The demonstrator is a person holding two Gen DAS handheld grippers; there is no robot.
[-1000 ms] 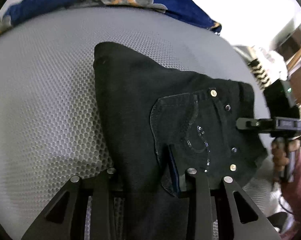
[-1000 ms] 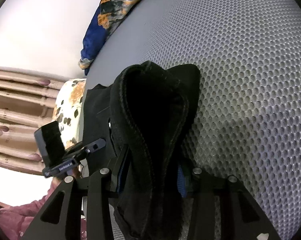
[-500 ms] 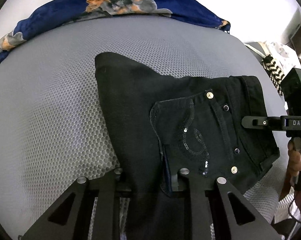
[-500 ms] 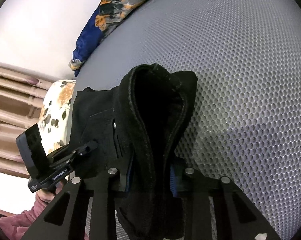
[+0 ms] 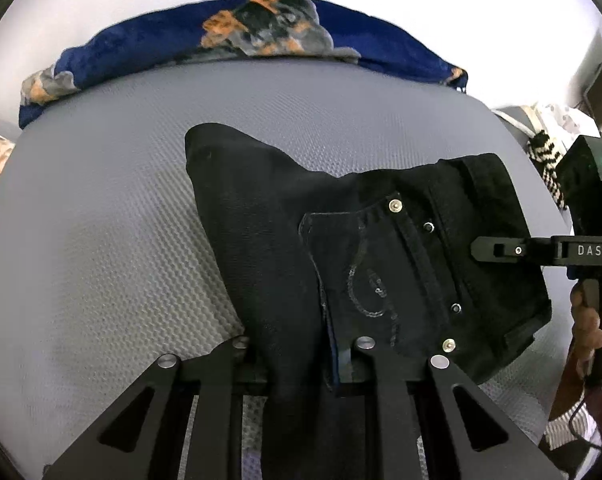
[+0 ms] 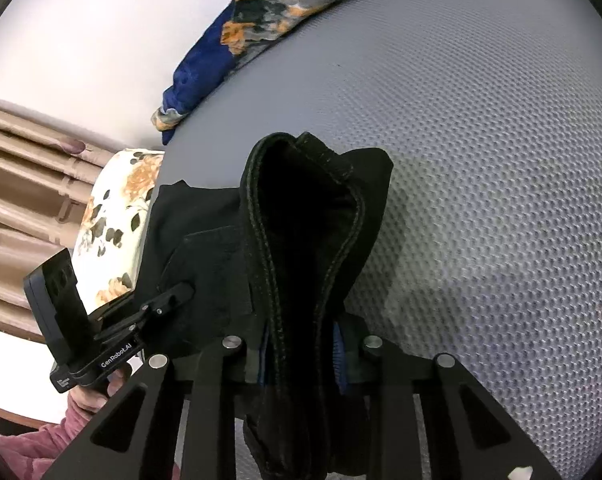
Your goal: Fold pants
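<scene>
The black pants lay on the grey honeycomb-textured mat, and a thick fold of the denim passed up between the fingers of each gripper. The left gripper was narrow and closing, its pads pressing the cloth beside the back pocket with metal rivets. The right gripper was also narrow and closing, and it pinched a bunched, stitched hem. A blue flowered blanket lay at the mat's far edge.
</scene>
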